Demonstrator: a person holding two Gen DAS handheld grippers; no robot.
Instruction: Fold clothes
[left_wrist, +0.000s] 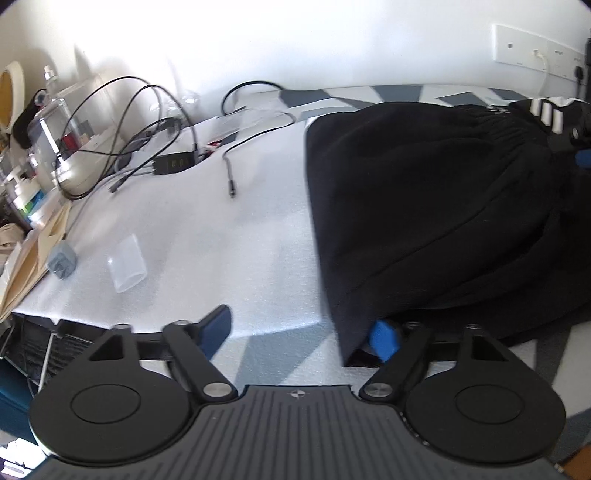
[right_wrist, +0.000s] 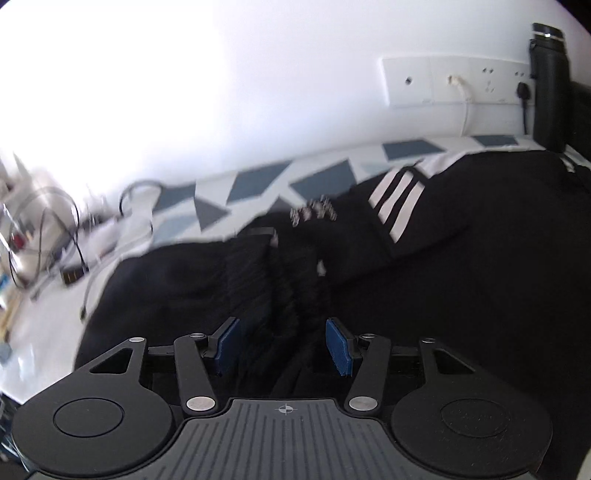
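A black garment (left_wrist: 424, 206) with a gathered elastic waistband and three white stripes (right_wrist: 399, 206) lies spread on the white-covered table (left_wrist: 221, 229). My left gripper (left_wrist: 301, 332) stands wide open at the garment's near left corner. Its left pad (left_wrist: 218, 325) is over bare table, and its right pad (left_wrist: 384, 339) is tucked under the cloth's edge. My right gripper (right_wrist: 282, 345) hovers over the bunched middle of the black garment (right_wrist: 443, 295), jaws half apart. Dark cloth lies between the pads, and no pad visibly presses on it. It also shows at the left wrist view's right edge.
Black cables (left_wrist: 122, 122) and a black hub (left_wrist: 173, 162) lie at the table's back left, beside cluttered boxes. A grey plug (left_wrist: 62, 264) and a clear plastic cup (left_wrist: 127, 264) lie near the left edge. Wall sockets (right_wrist: 454, 81) and a black bottle (right_wrist: 550, 85) stand behind.
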